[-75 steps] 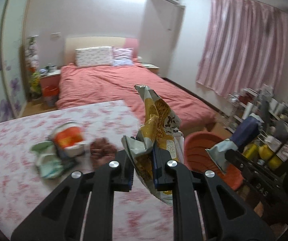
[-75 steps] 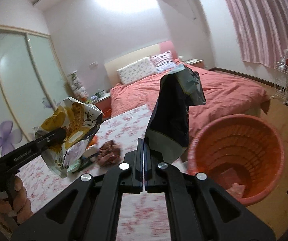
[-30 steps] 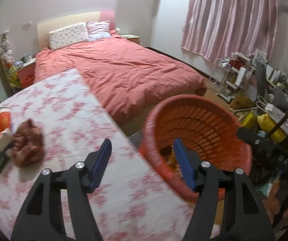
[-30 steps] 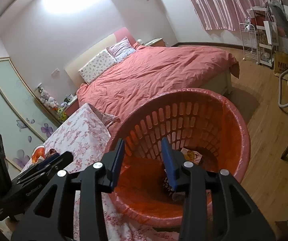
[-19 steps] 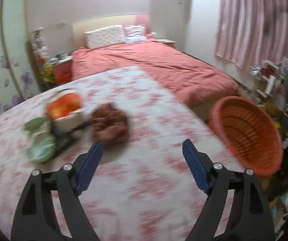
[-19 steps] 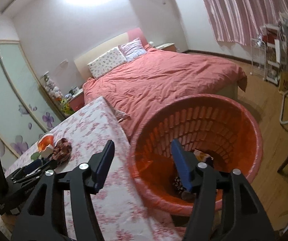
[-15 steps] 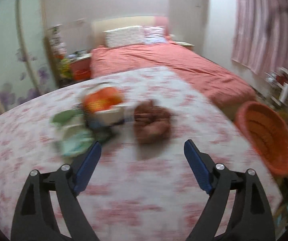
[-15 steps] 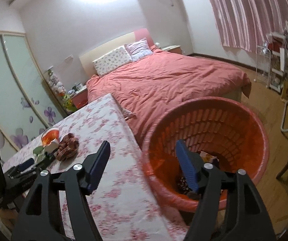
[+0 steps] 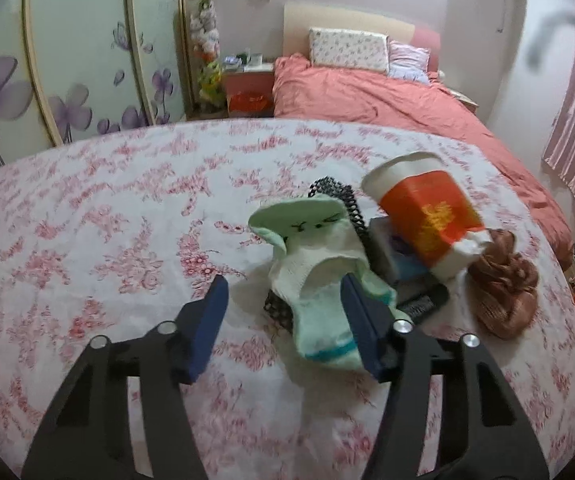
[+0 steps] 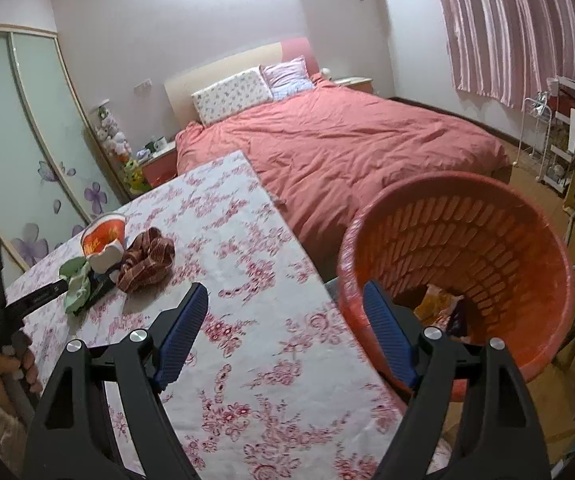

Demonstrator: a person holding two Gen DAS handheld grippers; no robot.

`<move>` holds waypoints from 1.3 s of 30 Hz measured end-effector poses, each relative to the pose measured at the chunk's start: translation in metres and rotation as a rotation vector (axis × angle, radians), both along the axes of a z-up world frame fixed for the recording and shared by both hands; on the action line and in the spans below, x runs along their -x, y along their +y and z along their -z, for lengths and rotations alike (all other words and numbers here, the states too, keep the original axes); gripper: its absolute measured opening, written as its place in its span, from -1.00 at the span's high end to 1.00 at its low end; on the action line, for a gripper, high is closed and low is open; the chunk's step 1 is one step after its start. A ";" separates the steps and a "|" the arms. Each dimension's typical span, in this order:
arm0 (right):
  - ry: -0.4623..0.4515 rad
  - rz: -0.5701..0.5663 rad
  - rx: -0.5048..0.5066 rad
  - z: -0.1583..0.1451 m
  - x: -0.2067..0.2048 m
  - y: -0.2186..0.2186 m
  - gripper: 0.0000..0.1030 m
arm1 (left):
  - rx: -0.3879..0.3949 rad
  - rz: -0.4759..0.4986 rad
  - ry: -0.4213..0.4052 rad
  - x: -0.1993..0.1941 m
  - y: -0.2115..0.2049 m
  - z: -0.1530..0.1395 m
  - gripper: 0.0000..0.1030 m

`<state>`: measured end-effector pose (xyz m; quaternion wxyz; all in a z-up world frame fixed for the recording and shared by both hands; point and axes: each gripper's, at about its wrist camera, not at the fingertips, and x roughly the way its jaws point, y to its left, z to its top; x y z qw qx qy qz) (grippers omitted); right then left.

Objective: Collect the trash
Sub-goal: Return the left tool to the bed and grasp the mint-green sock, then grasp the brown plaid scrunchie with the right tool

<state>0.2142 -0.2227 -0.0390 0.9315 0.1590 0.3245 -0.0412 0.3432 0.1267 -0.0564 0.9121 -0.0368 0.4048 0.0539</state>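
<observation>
In the left wrist view my left gripper (image 9: 287, 320) hangs low over a pile on the floral table (image 9: 107, 220). Its jaws are closing around a pale green cloth (image 9: 319, 292); the right pad touches it, the left pad is apart. Beside the cloth lie a tipped orange paper cup (image 9: 427, 216) and a brown crumpled piece (image 9: 503, 284). In the right wrist view my right gripper (image 10: 287, 332) is opening, with nothing held, over the table edge next to the orange basket (image 10: 467, 236). A yellow wrapper (image 10: 435, 304) lies inside. My left gripper (image 10: 61, 285) shows at the far left.
Black mesh (image 9: 339, 196) and dark flat items (image 9: 419, 296) lie under the pile. A bed with a salmon cover (image 10: 347, 140) stands behind the table. A wire rack (image 10: 559, 140) and boxes stand by the curtain at the right. A hand (image 10: 7, 364) holds the left gripper.
Both wrappers left the grippers and lie in the basket. My left gripper swung from the basket to the pile and narrowed around the green cloth. My right gripper backed off the basket and widened.
</observation>
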 end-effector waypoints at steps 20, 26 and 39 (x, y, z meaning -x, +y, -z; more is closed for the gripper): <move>0.060 -0.093 -0.019 0.013 -0.021 0.036 -0.54 | -0.039 0.037 -0.033 0.003 0.006 0.000 0.85; 0.066 -0.129 -0.009 0.011 -0.024 0.050 -0.54 | -0.033 0.025 -0.047 0.024 0.030 -0.006 0.85; 0.077 -0.226 0.029 0.009 -0.037 0.096 -0.54 | -0.057 -0.051 0.029 0.035 0.077 0.011 0.84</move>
